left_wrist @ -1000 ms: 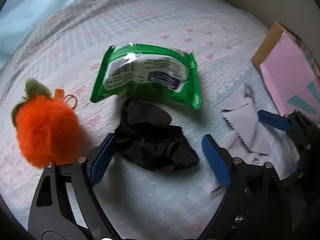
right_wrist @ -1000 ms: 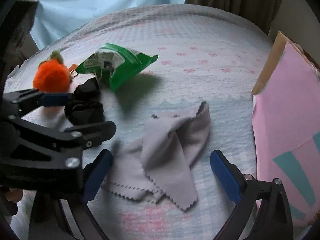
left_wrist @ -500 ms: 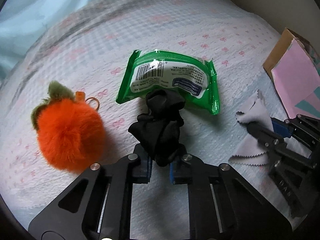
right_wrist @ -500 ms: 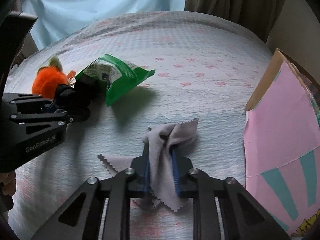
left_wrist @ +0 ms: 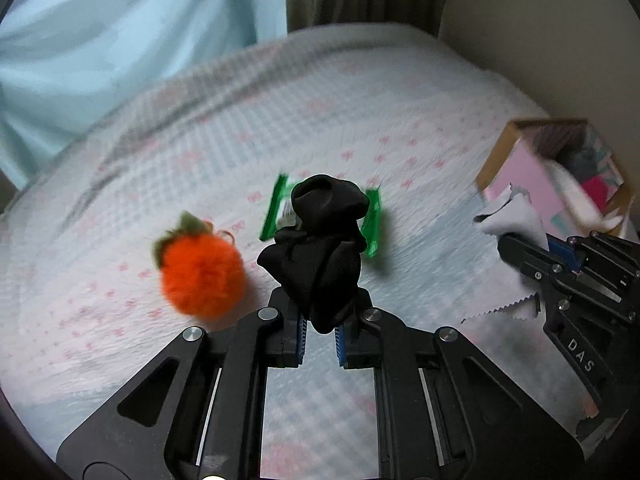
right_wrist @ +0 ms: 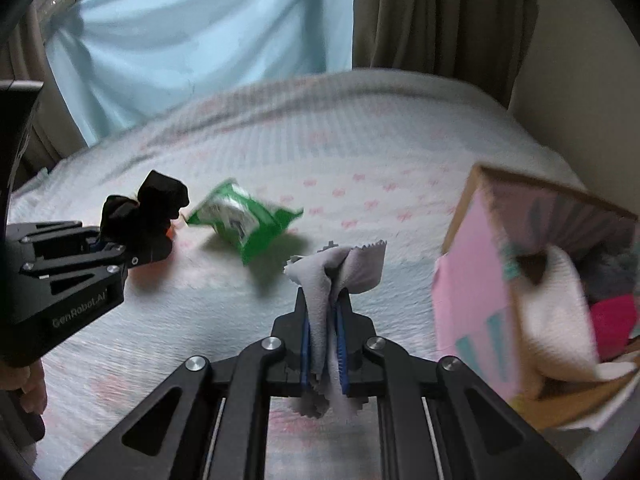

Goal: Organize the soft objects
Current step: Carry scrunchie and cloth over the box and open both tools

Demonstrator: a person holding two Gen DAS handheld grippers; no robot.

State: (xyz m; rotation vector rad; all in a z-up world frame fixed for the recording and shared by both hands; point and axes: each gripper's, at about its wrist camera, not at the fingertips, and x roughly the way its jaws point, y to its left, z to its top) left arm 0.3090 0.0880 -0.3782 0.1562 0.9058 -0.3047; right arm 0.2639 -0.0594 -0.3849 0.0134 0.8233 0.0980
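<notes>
My left gripper (left_wrist: 320,334) is shut on a crumpled black cloth (left_wrist: 320,248), held up above the bed. The same black cloth (right_wrist: 150,206) and left gripper (right_wrist: 96,246) show at the left of the right wrist view. My right gripper (right_wrist: 323,350) is shut on a grey cloth with zigzag edges (right_wrist: 340,272), lifted off the bedspread. In the left wrist view the grey cloth (left_wrist: 508,216) hangs from the right gripper (left_wrist: 540,246) at the right. A fluffy orange pumpkin toy (left_wrist: 202,270) and a green wipes pack (right_wrist: 240,222) lie on the bed.
A pink cardboard box (right_wrist: 472,292) stands open at the right, with white, red and grey soft items inside. The white bedspread with pink bows (left_wrist: 200,140) covers the bed. A pale blue curtain (right_wrist: 200,32) and a brown curtain (right_wrist: 440,16) hang behind.
Both grippers closed on their cloths, the left on the black one and the right on the grey one, then rose, lifting both cloths off the bed.
</notes>
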